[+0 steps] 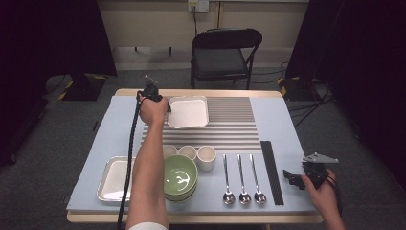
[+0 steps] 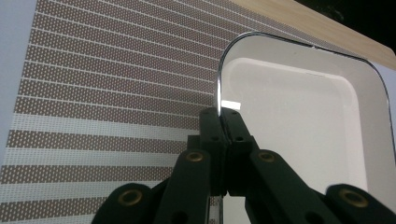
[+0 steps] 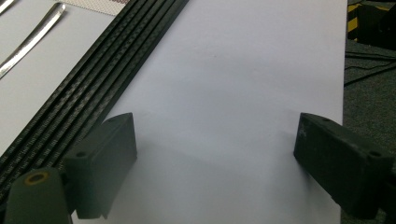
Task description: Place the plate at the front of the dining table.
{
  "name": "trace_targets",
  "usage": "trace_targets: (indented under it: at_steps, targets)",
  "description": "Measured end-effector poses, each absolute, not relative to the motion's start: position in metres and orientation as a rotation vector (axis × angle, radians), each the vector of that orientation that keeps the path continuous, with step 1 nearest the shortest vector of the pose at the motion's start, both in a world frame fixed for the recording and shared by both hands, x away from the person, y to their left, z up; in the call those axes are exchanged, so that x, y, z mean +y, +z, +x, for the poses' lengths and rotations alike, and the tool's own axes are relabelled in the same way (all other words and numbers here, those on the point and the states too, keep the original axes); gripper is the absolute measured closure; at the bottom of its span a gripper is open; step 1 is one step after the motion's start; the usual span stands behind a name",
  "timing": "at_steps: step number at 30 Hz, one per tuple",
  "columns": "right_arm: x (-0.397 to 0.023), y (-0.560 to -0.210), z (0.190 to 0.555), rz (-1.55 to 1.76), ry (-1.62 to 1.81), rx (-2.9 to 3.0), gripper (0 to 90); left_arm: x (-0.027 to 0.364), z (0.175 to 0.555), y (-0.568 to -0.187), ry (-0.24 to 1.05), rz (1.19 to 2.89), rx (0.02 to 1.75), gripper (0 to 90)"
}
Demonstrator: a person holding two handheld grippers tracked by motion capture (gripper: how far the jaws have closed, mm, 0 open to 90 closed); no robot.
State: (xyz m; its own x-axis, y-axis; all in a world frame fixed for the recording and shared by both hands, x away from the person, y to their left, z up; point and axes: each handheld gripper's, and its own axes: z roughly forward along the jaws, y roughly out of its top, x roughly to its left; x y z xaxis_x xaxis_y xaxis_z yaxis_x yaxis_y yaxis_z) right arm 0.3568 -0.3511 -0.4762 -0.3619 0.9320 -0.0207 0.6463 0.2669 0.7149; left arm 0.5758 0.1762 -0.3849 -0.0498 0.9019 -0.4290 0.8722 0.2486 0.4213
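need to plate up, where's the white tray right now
In the high view the white tray sits at the far left end of the striped mat, beyond the three cups, its left rim pinched by the left gripper.

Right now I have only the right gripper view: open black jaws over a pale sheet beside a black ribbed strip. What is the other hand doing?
Observer: The left gripper is shut on the rim of a white tray, on the striped mat.
Operator: What lies left of the strip?
Observer: Three spoons side by side, bowls toward the person.
Operator: Any other dishes?
Observer: A green bowl, three small cups behind it, and a second tray at the near left.
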Motion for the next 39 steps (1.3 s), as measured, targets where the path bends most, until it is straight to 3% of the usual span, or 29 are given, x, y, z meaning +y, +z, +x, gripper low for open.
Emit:
trace_targets:
  at_steps: [39]
  targets:
    - [-0.351,-0.476,0.357,1.423,0.866,2.103,11.8,0.150,0.593,-0.403,0.045,1.689,1.898,89.1]
